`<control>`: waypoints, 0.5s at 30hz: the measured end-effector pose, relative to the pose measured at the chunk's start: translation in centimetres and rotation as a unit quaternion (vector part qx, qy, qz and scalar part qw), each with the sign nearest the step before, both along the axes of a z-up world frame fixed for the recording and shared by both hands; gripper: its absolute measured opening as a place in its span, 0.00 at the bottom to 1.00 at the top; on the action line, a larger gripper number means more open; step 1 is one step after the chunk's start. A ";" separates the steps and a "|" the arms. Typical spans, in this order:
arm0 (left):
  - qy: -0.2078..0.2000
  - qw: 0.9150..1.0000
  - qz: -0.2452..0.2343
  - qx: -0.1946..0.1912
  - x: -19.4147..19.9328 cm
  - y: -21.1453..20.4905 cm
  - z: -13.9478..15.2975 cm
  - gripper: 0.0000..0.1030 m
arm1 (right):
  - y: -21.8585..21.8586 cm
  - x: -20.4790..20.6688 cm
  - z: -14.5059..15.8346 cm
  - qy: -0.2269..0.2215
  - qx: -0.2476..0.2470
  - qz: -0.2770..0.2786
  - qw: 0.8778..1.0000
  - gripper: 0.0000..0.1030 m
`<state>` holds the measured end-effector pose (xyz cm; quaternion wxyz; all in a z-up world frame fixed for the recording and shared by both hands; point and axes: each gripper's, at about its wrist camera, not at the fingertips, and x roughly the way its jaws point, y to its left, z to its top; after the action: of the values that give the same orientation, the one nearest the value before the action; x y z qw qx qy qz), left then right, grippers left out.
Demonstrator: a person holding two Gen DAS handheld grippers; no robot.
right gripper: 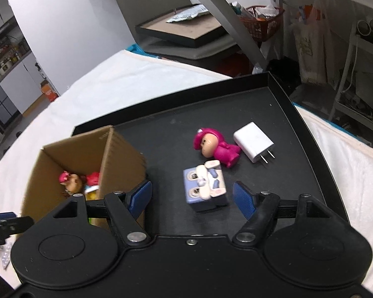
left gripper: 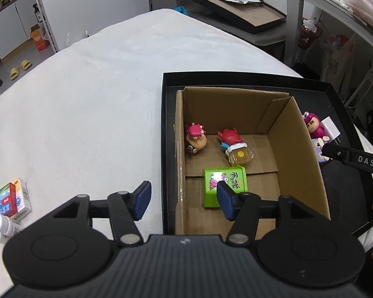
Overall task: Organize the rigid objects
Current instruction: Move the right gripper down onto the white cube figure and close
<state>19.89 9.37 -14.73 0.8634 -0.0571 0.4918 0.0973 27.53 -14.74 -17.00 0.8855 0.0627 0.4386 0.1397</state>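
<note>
A cardboard box [left gripper: 296,134] stands in a black tray [left gripper: 345,181] on the white cloth. Inside lie a green box [left gripper: 223,186], a pink-haired figure [left gripper: 196,139] and a red-haired figure with a yellow jar [left gripper: 233,146]. My left gripper [left gripper: 184,200] is open and empty, above the box's near left wall. My right gripper [right gripper: 192,198] is open and empty, just above a lilac block figure [right gripper: 206,188] on the tray [right gripper: 298,149]. A magenta figure [right gripper: 216,147] and a white charger [right gripper: 255,144] lie beyond it. The box also shows in the right wrist view [right gripper: 121,159].
Medicine boxes [left gripper: 10,198] and white bottles [left gripper: 0,226] lie on the cloth at the left. The white cloth [left gripper: 99,94] stretches far left. A framed board [left gripper: 236,7] rests on a stand behind, with shelving at the right.
</note>
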 end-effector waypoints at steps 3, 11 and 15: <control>0.008 1.000 -0.008 0.017 0.3 -0.6 -0.2 0.57 | 0.0 0.5 -0.7 -0.001 -0.011 0.002 1.000 0.70; 0.028 0.999 -0.014 0.039 1.0 -1.7 -0.7 0.58 | -0.4 1.7 -2.6 0.001 -0.020 0.001 1.000 0.70; 0.035 0.998 -0.016 0.050 1.4 -2.2 -0.9 0.58 | -0.7 2.0 -3.4 -0.002 -0.023 0.010 1.000 0.67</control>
<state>21.26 7.19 -15.63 0.8488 -0.0022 0.5171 0.1101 29.58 -15.45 -20.42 0.8862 0.0373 0.4406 0.1386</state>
